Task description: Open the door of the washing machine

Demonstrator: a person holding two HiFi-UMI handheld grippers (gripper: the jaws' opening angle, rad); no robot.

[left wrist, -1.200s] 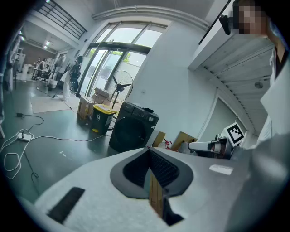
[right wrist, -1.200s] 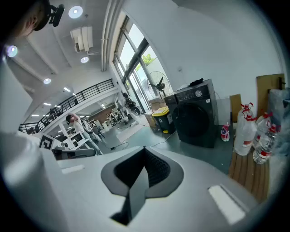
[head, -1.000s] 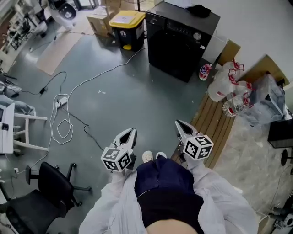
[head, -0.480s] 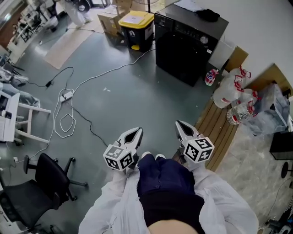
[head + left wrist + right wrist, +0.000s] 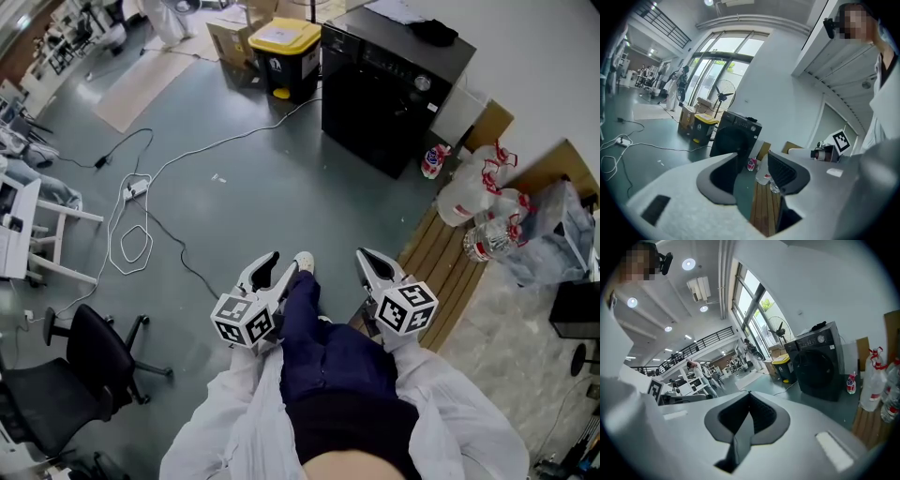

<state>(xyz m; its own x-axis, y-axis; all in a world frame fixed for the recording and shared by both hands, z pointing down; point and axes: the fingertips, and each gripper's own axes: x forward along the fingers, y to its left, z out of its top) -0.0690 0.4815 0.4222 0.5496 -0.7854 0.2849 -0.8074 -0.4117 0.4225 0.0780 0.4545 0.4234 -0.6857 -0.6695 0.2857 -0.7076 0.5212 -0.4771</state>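
Note:
The black washing machine (image 5: 389,89) stands against the far wall, a few steps away across the grey floor, its round door (image 5: 816,366) closed. A dark item lies on its top. It also shows ahead in the left gripper view as the washing machine (image 5: 736,138). My left gripper (image 5: 277,268) is held low in front of the person; its jaws have just been opening and stand apart with nothing between them, as the left gripper (image 5: 752,158) shows. My right gripper (image 5: 367,258) is alongside, its pads meeting at the tip, empty, as the right gripper (image 5: 749,394) shows.
A yellow-lidded bin (image 5: 281,42) and a cardboard box (image 5: 230,37) sit left of the machine. Cables (image 5: 131,234) trail over the floor at left. A wooden pallet (image 5: 441,253) with bagged bottles (image 5: 478,202) lies right. An office chair (image 5: 66,375) stands at bottom left.
The left gripper's jaws have parted. The person has stepped forward, one foot now out between the grippers, and the machine sits slightly nearer in view.

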